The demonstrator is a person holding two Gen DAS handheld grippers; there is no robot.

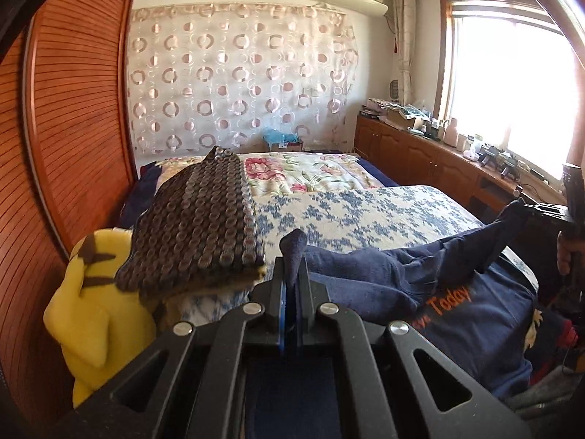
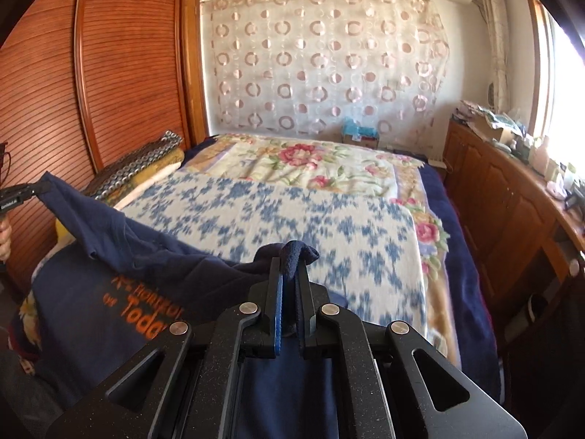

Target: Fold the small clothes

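A navy T-shirt (image 1: 457,314) with orange lettering lies on the near end of the bed and shows in the right wrist view (image 2: 109,292) too. My left gripper (image 1: 292,274) is shut on one edge of the shirt, with a fold of cloth sticking up between the fingers. My right gripper (image 2: 291,274) is shut on the opposite edge in the same way. Both edges are lifted above the bed, and the cloth sags between them. Each gripper shows in the other's view, the right one (image 1: 526,210) at far right, the left one (image 2: 22,192) at far left.
The bed carries a blue-patterned blanket (image 2: 274,212) and a floral quilt (image 2: 310,161). A folded brown patterned blanket (image 1: 204,226) and a yellow plush toy (image 1: 95,311) lie by the wooden wardrobe (image 1: 73,109). A cluttered wooden cabinet (image 2: 512,190) runs under the window.
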